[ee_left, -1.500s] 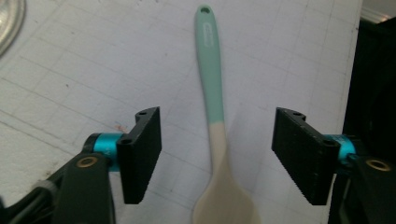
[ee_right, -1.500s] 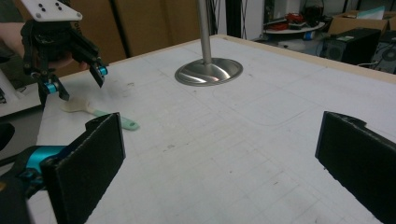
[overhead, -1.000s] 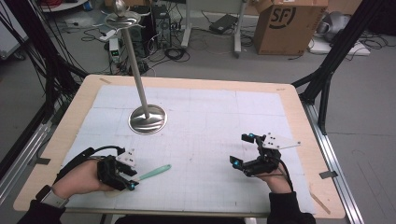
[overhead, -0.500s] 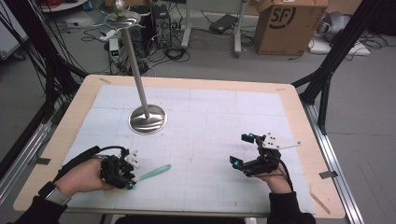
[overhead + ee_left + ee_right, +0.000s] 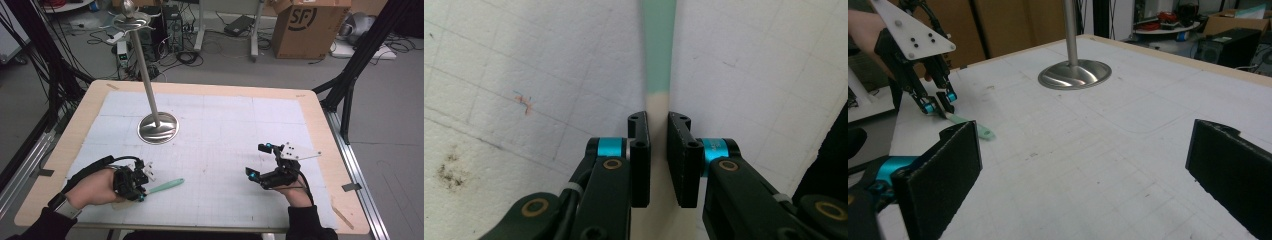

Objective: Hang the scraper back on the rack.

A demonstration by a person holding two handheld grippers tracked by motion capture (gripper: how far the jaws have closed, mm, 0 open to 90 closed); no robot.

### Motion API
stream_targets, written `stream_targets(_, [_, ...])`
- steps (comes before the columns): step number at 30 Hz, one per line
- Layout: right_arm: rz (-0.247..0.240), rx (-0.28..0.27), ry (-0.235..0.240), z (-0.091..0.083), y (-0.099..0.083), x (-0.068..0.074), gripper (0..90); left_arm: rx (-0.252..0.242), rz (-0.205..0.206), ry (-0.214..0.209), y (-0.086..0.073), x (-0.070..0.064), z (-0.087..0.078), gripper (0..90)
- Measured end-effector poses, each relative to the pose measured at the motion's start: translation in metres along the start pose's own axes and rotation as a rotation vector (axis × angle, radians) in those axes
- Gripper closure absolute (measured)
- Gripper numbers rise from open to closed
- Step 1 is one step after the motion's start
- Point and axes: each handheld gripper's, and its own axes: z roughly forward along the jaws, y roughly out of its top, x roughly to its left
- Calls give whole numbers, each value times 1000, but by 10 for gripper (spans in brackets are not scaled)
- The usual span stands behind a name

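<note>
- Left gripper (image 5: 138, 186) at the near-left of the white mat (image 5: 225, 150), jaws drawn close on either side of the cream end of a thin green-and-cream tool (image 5: 165, 186); in the left gripper view a narrow gap on each side of the cream end (image 5: 657, 107), so cannot tell whether pinched or merely straddled.
- Tool lying flat on the mat, long axis running from the gripper toward the right and slightly far, green part (image 5: 659, 45) pointing away from the jaws.
- Left hand (image 5: 92, 187) wrapped around the gripper body, forearm coming in from the near-left corner, black strap across the back of the hand, dark sleeve at the wrist.
- Metal stand (image 5: 158, 127) with a round base on the far-left part of the mat, thin pole leaning up and to the far left, well apart from both grippers.
- Right gripper (image 5: 260, 162) at the near-right of the mat, jaws spread wide, nothing between them; bare mat between the pads in the right gripper view (image 5: 948, 170).
- Right hand (image 5: 295, 192) under the gripper, wrist near the table's near edge, jaws aimed left toward the tool.
</note>
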Motion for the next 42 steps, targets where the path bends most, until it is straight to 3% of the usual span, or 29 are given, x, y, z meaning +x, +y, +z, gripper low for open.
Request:
stream_targets(6, [4, 1, -3, 0, 0, -1, 6, -97, -57, 10, -11, 10, -11, 806])
stream_targets(13, [6, 4, -5, 0, 0, 0, 6, -273, -139, 2, -26, 16, -29, 806])
stream_targets(16, [0, 6, -1, 0, 0, 0, 6, -337, -155, 4, -33, 18, -33, 806])
stream_targets(20, [4, 3, -3, -1, 0, 0, 6, -444, -214, 3, -43, 23, -37, 805])
stream_targets(26, [9, 1, -4, -1, 0, 0, 6, -627, -336, -12, -66, 33, -40, 806])
stream_targets(37, [-1, 2, -5, -1, 0, 0, 6, -901, -466, 67, -91, 51, -69, 806])
stream_targets(42, [0, 3, -5, -1, 0, 0, 6, -955, -502, 117, -94, 60, -83, 806])
